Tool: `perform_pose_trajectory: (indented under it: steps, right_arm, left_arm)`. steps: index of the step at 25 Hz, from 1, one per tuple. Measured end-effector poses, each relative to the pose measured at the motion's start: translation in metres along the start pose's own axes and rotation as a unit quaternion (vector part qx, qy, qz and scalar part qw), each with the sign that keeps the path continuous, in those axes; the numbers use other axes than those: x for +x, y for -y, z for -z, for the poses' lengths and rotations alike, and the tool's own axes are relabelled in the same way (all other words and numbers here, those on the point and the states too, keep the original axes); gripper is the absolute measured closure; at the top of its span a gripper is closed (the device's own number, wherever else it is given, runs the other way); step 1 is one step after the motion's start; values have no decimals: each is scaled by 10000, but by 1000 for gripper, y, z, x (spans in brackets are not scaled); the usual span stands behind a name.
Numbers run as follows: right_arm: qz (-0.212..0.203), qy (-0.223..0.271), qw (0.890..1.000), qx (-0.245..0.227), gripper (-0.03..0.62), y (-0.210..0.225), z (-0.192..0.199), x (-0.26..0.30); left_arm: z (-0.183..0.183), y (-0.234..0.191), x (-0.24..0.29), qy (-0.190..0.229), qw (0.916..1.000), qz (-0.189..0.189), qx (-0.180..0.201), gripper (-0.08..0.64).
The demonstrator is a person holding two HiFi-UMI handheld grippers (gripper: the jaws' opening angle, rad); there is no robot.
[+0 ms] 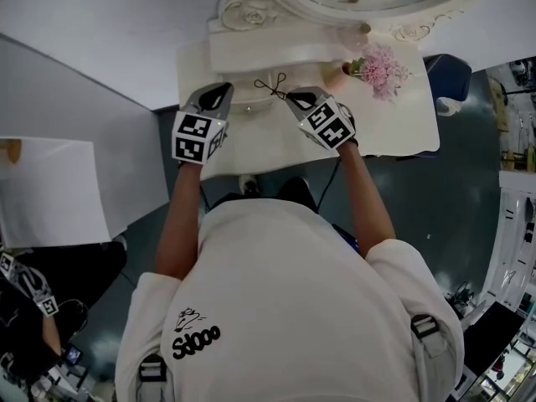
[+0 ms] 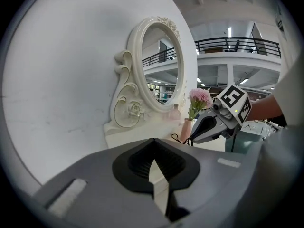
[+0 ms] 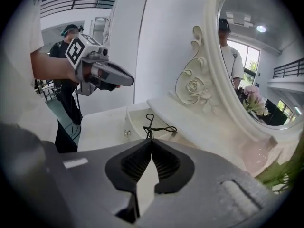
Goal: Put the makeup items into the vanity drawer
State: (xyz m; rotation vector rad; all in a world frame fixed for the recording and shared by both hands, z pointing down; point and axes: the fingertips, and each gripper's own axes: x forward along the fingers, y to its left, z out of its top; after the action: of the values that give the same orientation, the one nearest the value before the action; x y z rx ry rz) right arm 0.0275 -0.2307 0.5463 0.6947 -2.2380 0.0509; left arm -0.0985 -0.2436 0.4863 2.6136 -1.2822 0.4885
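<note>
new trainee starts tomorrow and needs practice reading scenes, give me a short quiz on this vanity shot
1. True or false: the left gripper grips the pink flowers.
2. What is between the jaws of the right gripper? A) a pink vase B) a thin black looped item C) nothing
3. Is the vanity drawer just ahead of that gripper open or closed?

Key: 1 false, its jaws are together with nothing between them. 2 B, the jaws are shut on it at their tips. 3 open.
</note>
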Motion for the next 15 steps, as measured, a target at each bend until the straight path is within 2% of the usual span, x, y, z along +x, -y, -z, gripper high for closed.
perform_pose_trajectory:
  steps: [6, 15]
  right_arm:
    - [-487, -181, 9985, 147, 581, -11, -10, 41]
    - [-902, -615, 9933, 391, 581, -13, -16, 81]
  left_arm:
    - [17, -25, -14, -85, 9991, -343, -238, 541]
    - [26, -55, -23, -160, 9969, -596, -491, 541]
